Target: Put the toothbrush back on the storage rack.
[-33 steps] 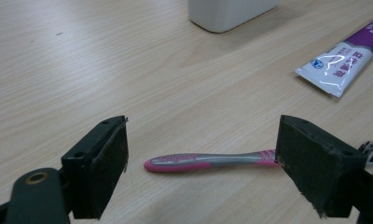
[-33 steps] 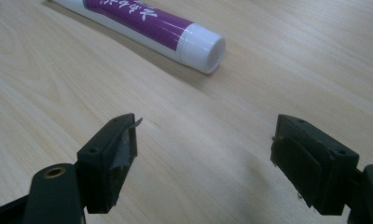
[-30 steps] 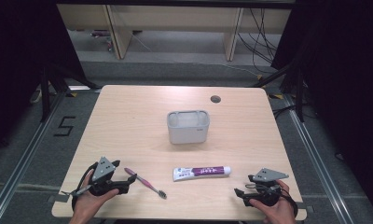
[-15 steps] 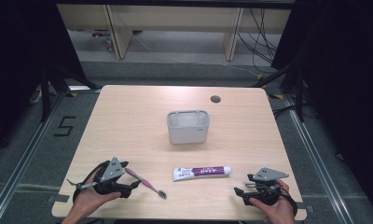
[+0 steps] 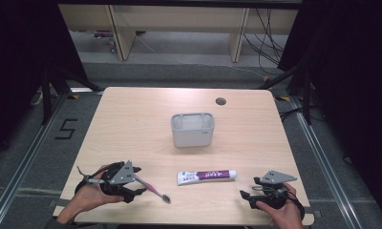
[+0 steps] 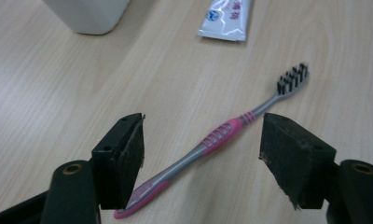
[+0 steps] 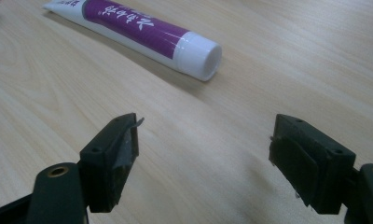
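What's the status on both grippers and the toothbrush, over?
Left gripper open, jaws just been closing, straddling the toothbrush handle, pads not pressing. Right gripper open, empty, short of the toothpaste tube. Nothing in the way.

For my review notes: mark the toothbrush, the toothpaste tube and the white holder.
toothbrush (image 6: 222,136), left gripper view, pink grip
toothpaste tube (image 5: 207,176), high view, purple label
white holder (image 5: 192,138), high view, front wall

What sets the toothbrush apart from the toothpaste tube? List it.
The toothbrush is thin, pink and grey with dark bristles; the toothpaste tube is broader, white and purple with a white cap. The toothbrush lies aslant; the toothpaste tube lies nearly level across the high view. The toothbrush sits between the left gripper's closing jaws, not yet pressed; the toothpaste tube lies ahead of the open right gripper. Both lie flat on the table.
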Demonstrator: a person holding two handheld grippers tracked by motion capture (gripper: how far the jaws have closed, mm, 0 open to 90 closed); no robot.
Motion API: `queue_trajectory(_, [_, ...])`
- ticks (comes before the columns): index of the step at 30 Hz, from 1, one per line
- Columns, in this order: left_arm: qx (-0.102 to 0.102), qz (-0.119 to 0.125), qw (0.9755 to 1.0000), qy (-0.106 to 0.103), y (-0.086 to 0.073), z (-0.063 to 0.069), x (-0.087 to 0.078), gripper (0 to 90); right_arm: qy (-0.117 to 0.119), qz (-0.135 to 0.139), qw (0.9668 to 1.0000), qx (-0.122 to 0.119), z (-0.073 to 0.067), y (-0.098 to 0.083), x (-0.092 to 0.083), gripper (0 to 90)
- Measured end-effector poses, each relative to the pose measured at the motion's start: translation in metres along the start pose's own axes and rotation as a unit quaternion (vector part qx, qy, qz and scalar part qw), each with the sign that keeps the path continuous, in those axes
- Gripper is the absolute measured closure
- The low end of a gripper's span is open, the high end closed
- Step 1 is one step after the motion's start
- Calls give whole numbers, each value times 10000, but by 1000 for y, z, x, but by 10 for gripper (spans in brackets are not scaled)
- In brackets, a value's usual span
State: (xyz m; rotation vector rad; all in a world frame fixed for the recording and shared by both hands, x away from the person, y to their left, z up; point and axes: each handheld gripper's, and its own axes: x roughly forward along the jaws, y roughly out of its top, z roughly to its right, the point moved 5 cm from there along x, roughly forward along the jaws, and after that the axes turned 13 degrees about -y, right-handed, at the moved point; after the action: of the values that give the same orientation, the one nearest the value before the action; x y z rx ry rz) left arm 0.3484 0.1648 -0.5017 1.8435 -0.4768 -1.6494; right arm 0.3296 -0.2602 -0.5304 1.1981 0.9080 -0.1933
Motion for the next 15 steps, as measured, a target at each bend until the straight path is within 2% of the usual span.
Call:
queue_trajectory(1, [60,-132,9998,-101,1,1,3,309,108,-83,9999,-23,0,0,-1,244])
queue_trajectory(4, [110,-265,9994,-201,2,2,7,310,82,-73,9999,-16,-1,0,-1,244])
queue_trajectory(5, [148,-346,9990,-249,2,3,10,310,119,3,9998,-140,0,0,1,244])
queue_trajectory(6, [172,-466,9984,-280,1,2,14,327,129,-37,9999,-77,-1,0,0,244])
queue_trajectory(10, [239,-635,9972,-315,2,0,19,346,88,-32,9999,-65,-1,0,0,245])
queue_trajectory(13, [296,-670,9967,-360,3,-2,22,389,124,1,9998,-130,0,1,1,245])
queue_trajectory(15, [319,-714,9961,-419,4,-1,24,395,149,-55,9998,-70,-1,1,0,245])
